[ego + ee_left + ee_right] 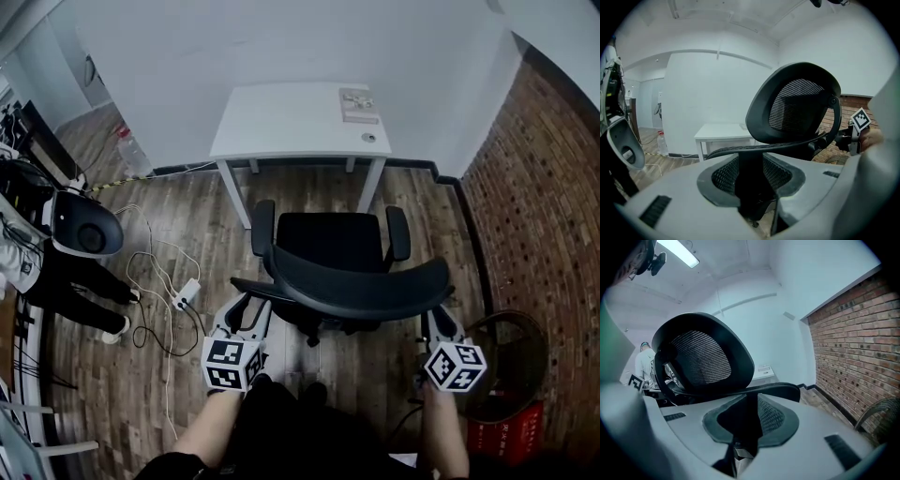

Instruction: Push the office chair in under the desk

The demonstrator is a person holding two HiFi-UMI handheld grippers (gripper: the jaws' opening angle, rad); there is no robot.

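Currently, my left gripper (247,315) is clamped on the left end of the office chair's (330,242) backrest rim. A power strip (185,292) and loose cable lie on the floor near that side and could snag the base if I drift. The chair faces the desk (291,122), seat mostly outside it. The armrests look nearly as wide as the leg gap, so uneven pushing could swing one into a leg. My right gripper (439,324) grips the rim's right end.
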